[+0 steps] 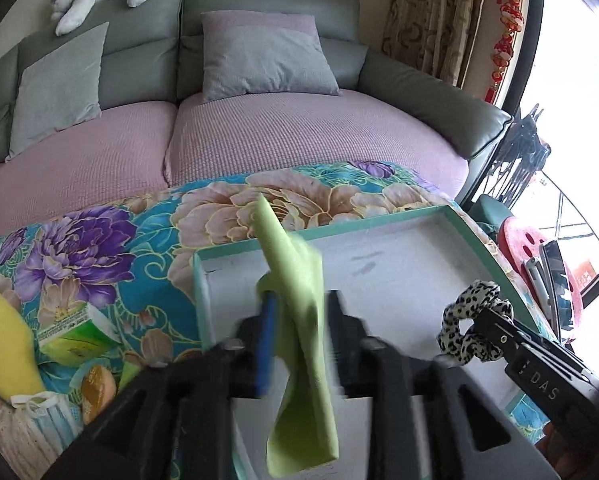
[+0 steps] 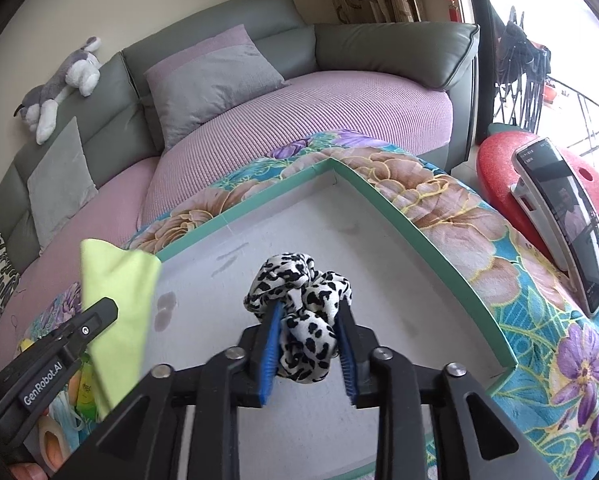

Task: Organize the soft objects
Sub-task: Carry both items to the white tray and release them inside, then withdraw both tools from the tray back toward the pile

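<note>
My left gripper [image 1: 299, 320] is shut on a lime-green cloth [image 1: 299, 320] that hangs over the near left part of a white tray with a green rim [image 1: 379, 226]. My right gripper [image 2: 308, 320] is shut on a black-and-white leopard scrunchie [image 2: 299, 300] held above the tray's white floor [image 2: 379, 280]. In the left wrist view the scrunchie [image 1: 467, 320] and the right gripper [image 1: 499, 328] show at the right. In the right wrist view the green cloth [image 2: 119, 296] and the left gripper [image 2: 99, 320] show at the left.
The tray sits on a floral blanket [image 1: 99, 248] in front of a sofa with pink seats [image 1: 299, 132] and grey pillows. Left of the tray lie a yellow soft item [image 1: 7, 344], a green tissue pack [image 1: 75, 336] and a face mask [image 1: 39, 416]. A phone [image 2: 567, 220] leans on a red stool at the right.
</note>
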Demonstrator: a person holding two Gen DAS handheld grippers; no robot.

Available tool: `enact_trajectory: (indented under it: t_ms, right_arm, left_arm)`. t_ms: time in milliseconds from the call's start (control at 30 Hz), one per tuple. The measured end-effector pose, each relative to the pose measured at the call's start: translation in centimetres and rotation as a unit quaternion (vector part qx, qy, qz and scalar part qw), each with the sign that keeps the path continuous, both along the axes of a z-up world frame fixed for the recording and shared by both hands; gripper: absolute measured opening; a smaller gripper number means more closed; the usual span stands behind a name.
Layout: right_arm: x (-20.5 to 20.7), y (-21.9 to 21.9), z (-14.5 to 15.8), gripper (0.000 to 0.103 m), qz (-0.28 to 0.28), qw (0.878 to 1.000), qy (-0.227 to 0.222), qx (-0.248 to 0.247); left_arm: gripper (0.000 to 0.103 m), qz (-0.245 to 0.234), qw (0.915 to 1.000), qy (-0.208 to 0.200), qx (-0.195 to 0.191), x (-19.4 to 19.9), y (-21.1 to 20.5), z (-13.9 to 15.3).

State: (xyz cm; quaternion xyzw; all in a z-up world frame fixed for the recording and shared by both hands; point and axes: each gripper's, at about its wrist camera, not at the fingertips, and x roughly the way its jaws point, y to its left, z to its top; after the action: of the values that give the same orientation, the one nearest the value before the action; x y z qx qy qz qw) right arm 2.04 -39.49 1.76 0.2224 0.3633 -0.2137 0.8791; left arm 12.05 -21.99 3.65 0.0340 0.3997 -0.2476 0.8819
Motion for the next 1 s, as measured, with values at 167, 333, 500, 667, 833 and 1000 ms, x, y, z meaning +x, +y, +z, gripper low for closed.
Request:
enact_trajectory:
  t_ms: [167, 333, 500, 667, 833, 1000]
  right_arm:
    - [-0.5, 0.1, 0.9, 0.062, -0.001, 1.000, 0.005, -0.008]
    - [0.3, 1.0, 0.4, 0.094, 0.020, 0.998, 0.049, -0.032]
    - [0.3, 1.7, 0.7, 0.103, 0.026, 0.997, 0.056, -0.050]
    - [0.3, 2.0, 0.8, 0.103, 0.027, 0.997, 0.058, -0.050]
    - [0.8, 3.1, 0.7, 0.103, 0.034, 0.996, 0.066, -0.056]
    - [1.2, 5.3, 1.2, 0.103, 0.056, 0.995, 0.057, -0.062]
  left_arm:
    - [0.064, 0.017, 0.9998, -0.006, 0.001, -0.4, 1.1, 1.2]
    - [0.087, 0.052, 0.9984, -0.006, 0.023, -0.7, 2.9, 1.5]
    - [0.094, 0.099, 0.9941, -0.015, 0.043, -1.3, 5.4, 1.6]
    - [0.098, 0.143, 0.9892, -0.020, 0.025, -1.9, 8.8, 2.1]
    - [0.102, 0.191, 0.9812, -0.023, 0.009, -3.2, 12.8, 2.1]
    - [0.102, 0.237, 0.9711, -0.028, 0.006, -4.2, 16.7, 2.1]
